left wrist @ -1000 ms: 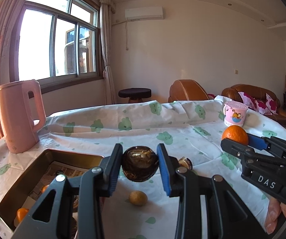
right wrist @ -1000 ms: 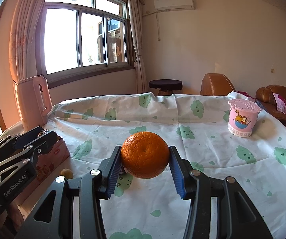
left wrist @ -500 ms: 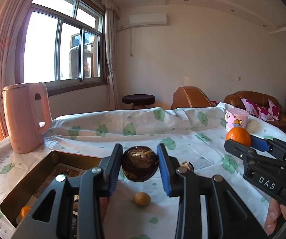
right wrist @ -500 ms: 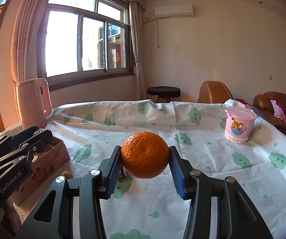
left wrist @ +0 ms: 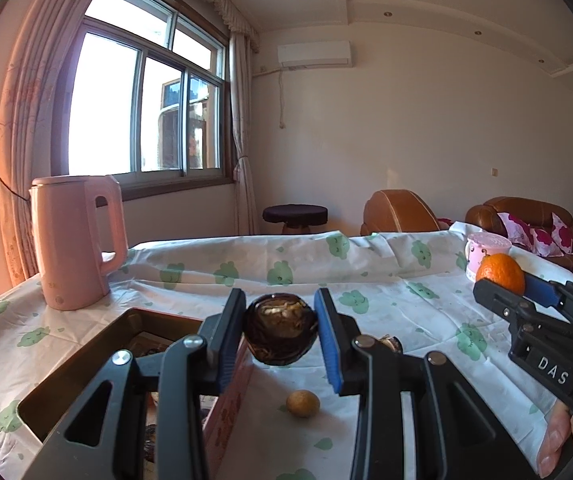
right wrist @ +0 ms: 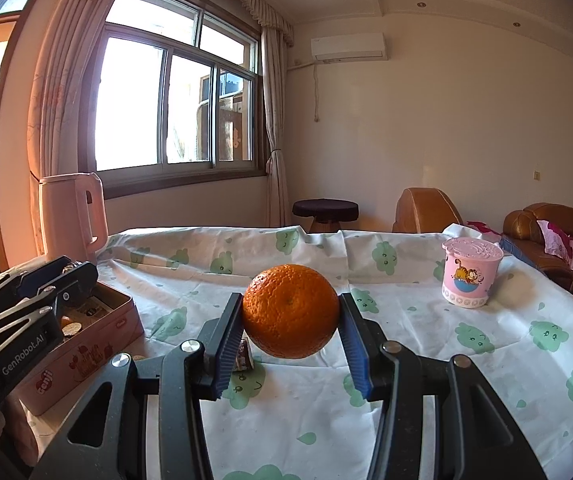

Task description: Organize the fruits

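My left gripper (left wrist: 280, 330) is shut on a dark brown round fruit (left wrist: 281, 329) and holds it above the right edge of the pink tin box (left wrist: 86, 364). My right gripper (right wrist: 290, 318) is shut on an orange (right wrist: 290, 316) and holds it above the tablecloth. The orange also shows in the left wrist view (left wrist: 501, 273), to the right. The box shows in the right wrist view (right wrist: 86, 344), with the left gripper (right wrist: 66, 276) over it. A small yellow-brown fruit (left wrist: 303, 403) lies on the cloth beside the box.
A pink kettle (left wrist: 74, 240) stands at the back left of the table. A pink cartoon cup (right wrist: 471, 272) stands at the right. A small dark wrapped item (right wrist: 244, 356) lies on the cloth under the orange. Sofas and a stool stand behind the table.
Both grippers have risen and tilted up a little, each still holding its fruit. The table and box sit lower in both views.
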Demonstrator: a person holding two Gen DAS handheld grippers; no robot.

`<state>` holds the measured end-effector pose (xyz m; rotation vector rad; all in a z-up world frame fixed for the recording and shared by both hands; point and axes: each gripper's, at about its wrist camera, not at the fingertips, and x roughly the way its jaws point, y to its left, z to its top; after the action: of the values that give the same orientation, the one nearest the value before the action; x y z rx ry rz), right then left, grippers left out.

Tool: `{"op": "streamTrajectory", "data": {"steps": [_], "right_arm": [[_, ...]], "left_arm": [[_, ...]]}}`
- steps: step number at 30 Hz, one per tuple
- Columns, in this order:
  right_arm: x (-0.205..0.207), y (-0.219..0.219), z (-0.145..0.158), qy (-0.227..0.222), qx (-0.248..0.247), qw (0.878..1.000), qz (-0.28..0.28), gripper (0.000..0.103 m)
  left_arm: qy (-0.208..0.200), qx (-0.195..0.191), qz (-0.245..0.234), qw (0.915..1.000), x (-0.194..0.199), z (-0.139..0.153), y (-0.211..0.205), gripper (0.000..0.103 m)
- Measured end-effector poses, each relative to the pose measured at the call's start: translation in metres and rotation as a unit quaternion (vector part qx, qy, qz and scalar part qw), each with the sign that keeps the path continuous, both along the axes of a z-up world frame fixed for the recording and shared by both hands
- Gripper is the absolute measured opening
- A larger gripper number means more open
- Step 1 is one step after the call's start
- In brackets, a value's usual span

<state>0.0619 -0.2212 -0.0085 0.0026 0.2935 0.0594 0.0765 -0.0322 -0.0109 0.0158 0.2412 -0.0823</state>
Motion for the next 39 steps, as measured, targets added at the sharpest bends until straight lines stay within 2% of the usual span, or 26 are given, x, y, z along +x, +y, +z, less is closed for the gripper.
{"op": "streamTrajectory", "data": {"steps": [9,18,29,39], "right_arm": [[0.002,0.017,-0.002,0.015,-0.006,0.999,0.038,0.049],[0.010,0.067,0.000,0.036,-0.014,0.993,0.112,0.049],[0.028,0.119,0.007,0.055,-0.015,0.984,0.168,0.049],[0.037,0.159,0.002,0.073,-0.031,0.976,0.204,0.049]], "left_arm": [[-0.003,0.013,0.008,0.9999,-0.008,0.001,0.006,0.037],[0.013,0.015,0.048,0.9987,-0.004,0.011,0.047,0.037],[0.061,-0.016,0.096,0.9934,0.010,0.010,0.112,0.037],[0.093,-0.019,0.114,0.9889,0.021,0.001,0.134,0.037]]}}
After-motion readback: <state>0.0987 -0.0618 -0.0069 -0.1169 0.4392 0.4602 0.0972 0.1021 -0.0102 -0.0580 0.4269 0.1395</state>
